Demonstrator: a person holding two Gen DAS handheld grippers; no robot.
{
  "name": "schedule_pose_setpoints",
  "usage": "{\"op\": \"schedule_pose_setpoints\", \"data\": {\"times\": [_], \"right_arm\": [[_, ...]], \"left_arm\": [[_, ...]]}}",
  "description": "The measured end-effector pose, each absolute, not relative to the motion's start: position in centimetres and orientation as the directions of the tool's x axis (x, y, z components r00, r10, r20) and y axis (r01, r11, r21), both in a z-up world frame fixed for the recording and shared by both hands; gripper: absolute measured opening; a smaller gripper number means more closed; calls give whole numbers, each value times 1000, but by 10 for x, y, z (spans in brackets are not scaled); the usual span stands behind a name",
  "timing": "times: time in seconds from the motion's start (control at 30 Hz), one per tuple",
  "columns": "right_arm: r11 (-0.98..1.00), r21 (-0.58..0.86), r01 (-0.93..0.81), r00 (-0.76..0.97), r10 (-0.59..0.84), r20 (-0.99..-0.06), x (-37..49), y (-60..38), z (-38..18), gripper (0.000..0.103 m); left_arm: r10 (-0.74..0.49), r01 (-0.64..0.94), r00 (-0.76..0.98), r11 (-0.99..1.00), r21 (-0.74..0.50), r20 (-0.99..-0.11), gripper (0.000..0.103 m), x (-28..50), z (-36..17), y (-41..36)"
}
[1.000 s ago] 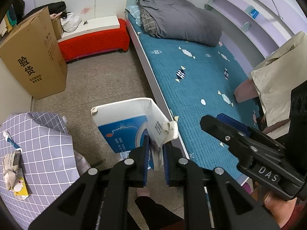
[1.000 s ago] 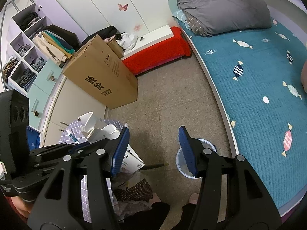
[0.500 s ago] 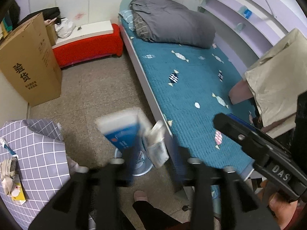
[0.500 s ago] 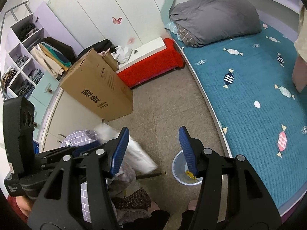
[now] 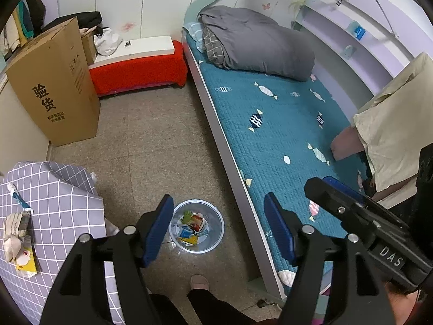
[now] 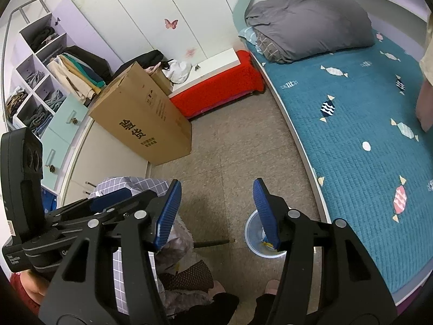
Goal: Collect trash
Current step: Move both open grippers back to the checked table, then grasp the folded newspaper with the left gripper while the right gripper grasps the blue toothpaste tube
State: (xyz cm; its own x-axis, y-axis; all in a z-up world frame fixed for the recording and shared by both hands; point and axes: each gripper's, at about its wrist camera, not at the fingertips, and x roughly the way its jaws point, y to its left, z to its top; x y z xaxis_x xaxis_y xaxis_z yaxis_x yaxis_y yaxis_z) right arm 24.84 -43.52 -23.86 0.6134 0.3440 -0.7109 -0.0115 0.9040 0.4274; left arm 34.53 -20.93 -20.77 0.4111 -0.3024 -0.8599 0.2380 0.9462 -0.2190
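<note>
The left gripper [image 5: 219,222] hangs above the bin [image 5: 216,233] on the floor [image 5: 162,146] beside the bed [image 5: 270,113]; its fingers [image 5: 159,227] have just been opening and stand apart with nothing between them. Crumpled trash [image 5: 192,227] lies inside the bin. More trash [image 5: 16,224] sits on the checked table [image 5: 62,203] at the left. The right gripper [image 6: 216,214] has its fingers [image 6: 167,214] parted and empty, near the bin [image 6: 250,233].
</note>
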Motion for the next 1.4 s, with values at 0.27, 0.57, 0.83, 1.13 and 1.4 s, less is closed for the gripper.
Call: {"op": "schedule_pose_setpoints", "data": {"times": [0.27,0.57,0.83,1.13,1.4], "right_arm": [[904,427,-33,611,357,-707,243,-429,-236,56],[899,426,-98,584,399,-707,241,-403,-236,57],[879,427,-211,521,471,-712,252,-346,-238,57],[823,437,-363,413,563,-716,265,-245,-241,57],[787,435,-438,333,592,-734,275,-165,-252,58]], "left_arm": [[-284,221,439,954,-204,-852,68,333,-203,-205],[-246,154,476,969,-195,-845,68,314,-199,-177],[-165,26,504,984,-176,-848,69,296,-197,-117],[-88,-172,501,965,-199,-861,70,281,-198,-20],[-58,-330,484,912,-243,-873,70,270,-212,70]]}}
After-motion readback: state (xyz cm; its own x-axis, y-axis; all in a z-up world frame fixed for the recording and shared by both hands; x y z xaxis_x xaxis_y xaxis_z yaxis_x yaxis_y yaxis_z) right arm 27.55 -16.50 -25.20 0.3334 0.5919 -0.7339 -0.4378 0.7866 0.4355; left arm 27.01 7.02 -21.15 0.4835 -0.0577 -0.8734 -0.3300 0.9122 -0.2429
